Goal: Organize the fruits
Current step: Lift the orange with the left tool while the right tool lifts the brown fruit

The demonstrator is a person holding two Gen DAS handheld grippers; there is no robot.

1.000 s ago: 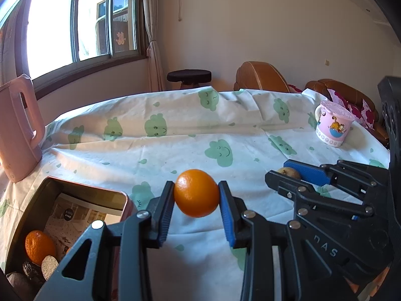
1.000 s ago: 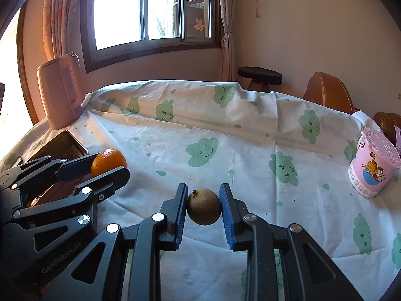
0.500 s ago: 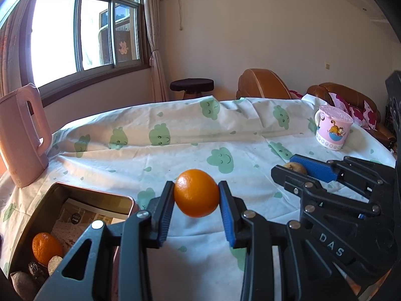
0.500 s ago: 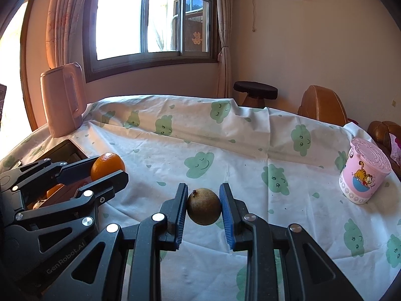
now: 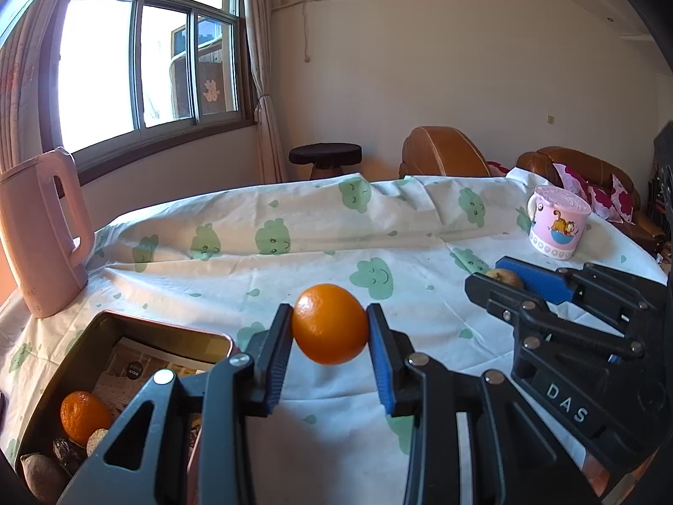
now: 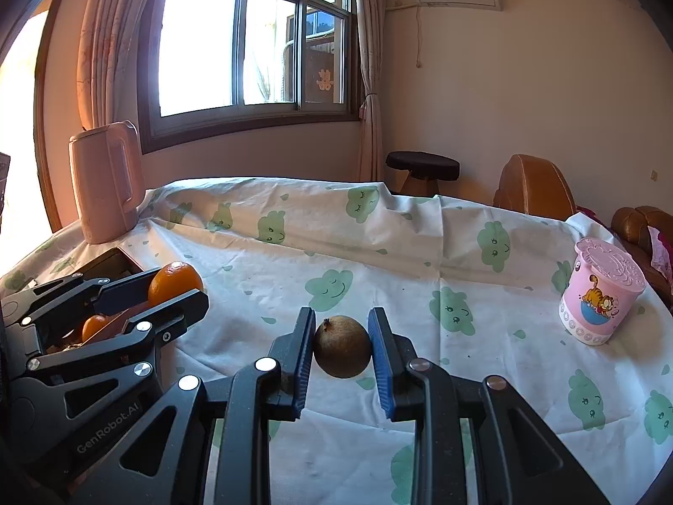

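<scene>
My left gripper (image 5: 329,338) is shut on an orange (image 5: 329,323), held above the cloth-covered table just right of a metal tin (image 5: 168,330). The tin holds a second orange (image 5: 84,416) and some dark fruits at its near end. My right gripper (image 6: 341,349) is shut on a small brown round fruit (image 6: 342,346), held over the table to the right of the left one. In the right wrist view the left gripper (image 6: 168,294) and its orange (image 6: 174,284) show at the left, above the tin. The left wrist view has the right gripper (image 5: 509,280) at the right.
A pink jug (image 5: 42,231) stands at the table's far left behind the tin. A pink cartoon mug (image 5: 557,227) with a lid sits at the far right. The white tablecloth (image 5: 294,261) with green clouds lies wrinkled. A stool (image 5: 326,155) and brown sofa (image 5: 446,151) stand beyond.
Both views have tilted upward a little, so more wall and window show. Each gripper keeps its fruit, and the grips have not altered.
</scene>
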